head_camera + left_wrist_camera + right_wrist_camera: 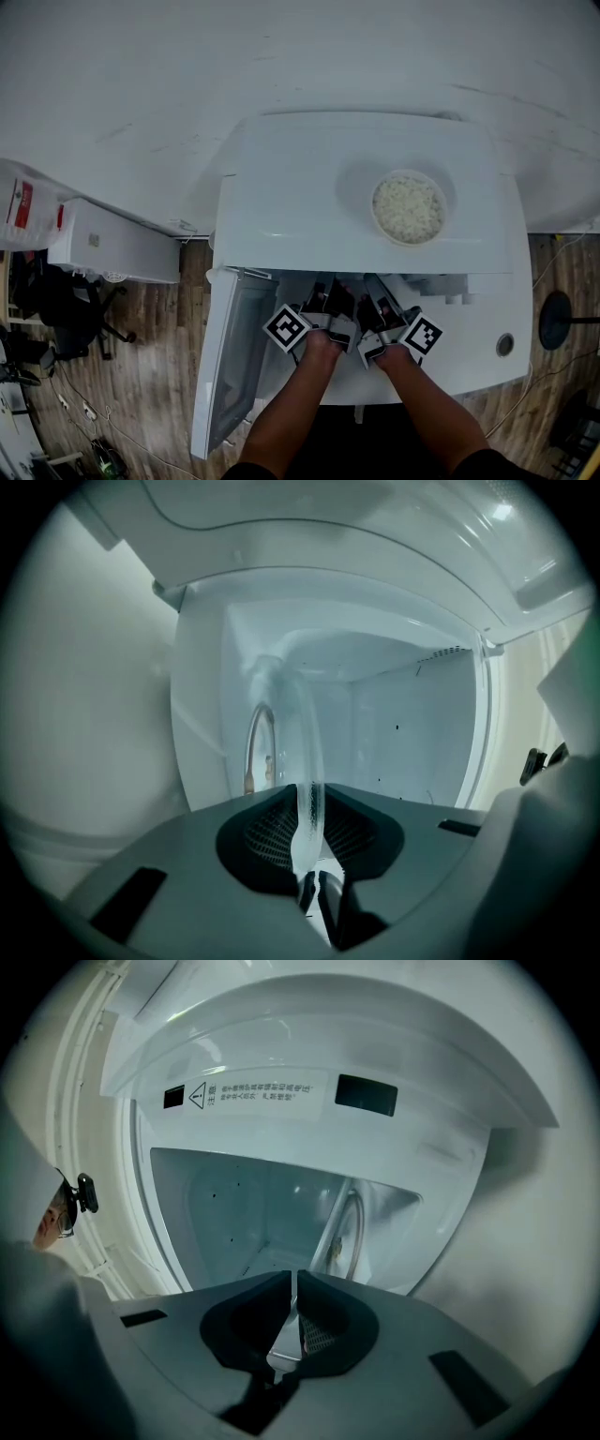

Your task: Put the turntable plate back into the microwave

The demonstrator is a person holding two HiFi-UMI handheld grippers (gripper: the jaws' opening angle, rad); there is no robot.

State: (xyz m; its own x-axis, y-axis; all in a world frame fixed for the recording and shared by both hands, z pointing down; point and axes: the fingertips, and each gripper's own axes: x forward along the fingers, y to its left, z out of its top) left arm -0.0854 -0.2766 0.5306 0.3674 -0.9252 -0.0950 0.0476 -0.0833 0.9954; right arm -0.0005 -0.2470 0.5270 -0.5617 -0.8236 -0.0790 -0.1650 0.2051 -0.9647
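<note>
The white microwave [347, 187] stands with its door [225, 356] swung open to the left. Both grippers reach level into its mouth side by side, the left gripper [326, 298] beside the right gripper [377, 298]. The clear glass turntable plate [307, 761] shows edge-on in the left gripper view. Its rim fills the narrow gap of the left gripper [309, 794], which is shut on it. Beyond the jaws the plate runs into the pale cavity [403, 733]. In the right gripper view a thin sliver of the plate [284, 1333] sits pinched in the right gripper [292, 1283].
A white bowl of rice [408, 208] sits on top of the microwave, right of centre. The cavity's frame [248, 1096] carries a warning label. A low white cabinet [112, 244] stands at the left and a black stool [562, 319] at the right, on a wooden floor.
</note>
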